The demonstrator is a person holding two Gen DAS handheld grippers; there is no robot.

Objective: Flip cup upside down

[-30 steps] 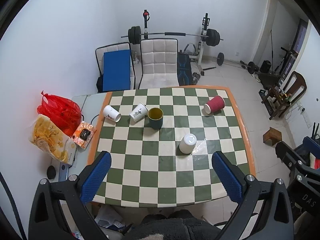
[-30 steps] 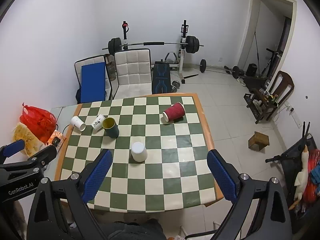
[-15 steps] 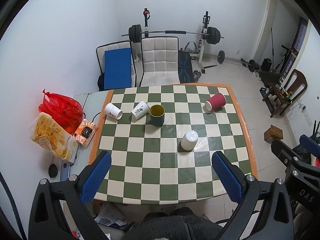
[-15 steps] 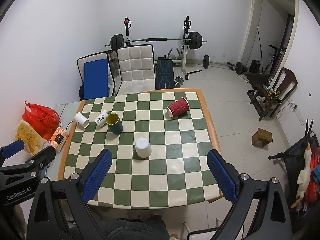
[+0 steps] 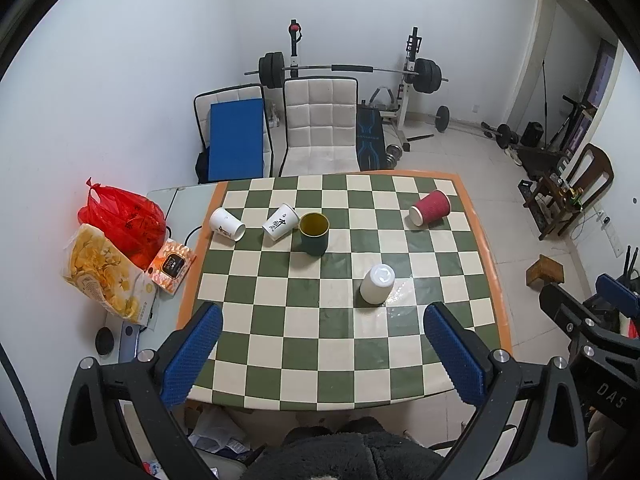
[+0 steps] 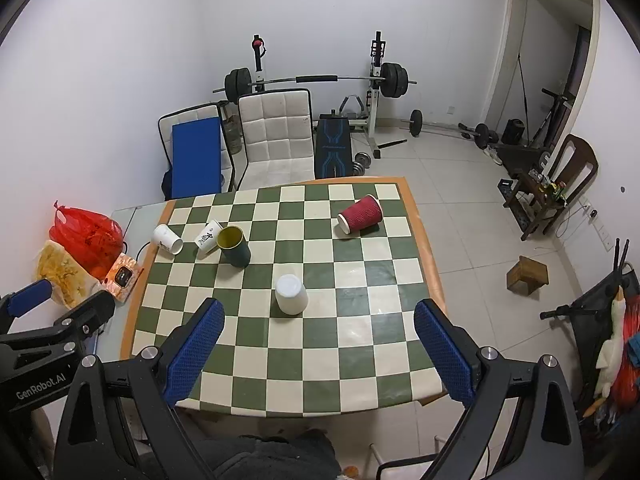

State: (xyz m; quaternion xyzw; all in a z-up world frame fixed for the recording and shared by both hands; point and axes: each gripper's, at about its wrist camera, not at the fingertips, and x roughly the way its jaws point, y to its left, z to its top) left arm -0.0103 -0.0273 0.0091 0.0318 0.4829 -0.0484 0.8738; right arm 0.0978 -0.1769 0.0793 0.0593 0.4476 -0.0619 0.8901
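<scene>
A white cup point(image 5: 377, 283) stands upside down near the middle of the checkered table point(image 5: 304, 344); it also shows in the right wrist view point(image 6: 291, 293). A dark green cup point(image 5: 314, 233) stands upright behind it. A red cup point(image 5: 430, 207) lies on its side at the far right. Two white paper cups point(image 5: 226, 224) point(image 5: 280, 221) lie on their sides at the far left. My left gripper point(image 5: 322, 354) is open and empty, high above the table's near edge. My right gripper point(image 6: 318, 350) is open and empty, likewise held high.
A red bag point(image 5: 122, 216), a yellow snack bag point(image 5: 106, 276) and an orange tissue pack point(image 5: 172, 266) sit on a side surface left of the table. Chairs point(image 5: 320, 128) and a barbell rack stand behind it. A small wooden stool point(image 5: 546, 272) is on the floor at right.
Both grippers have risen and drawn back from the table, so the table looks smaller and lower in view. The cups have not moved.
</scene>
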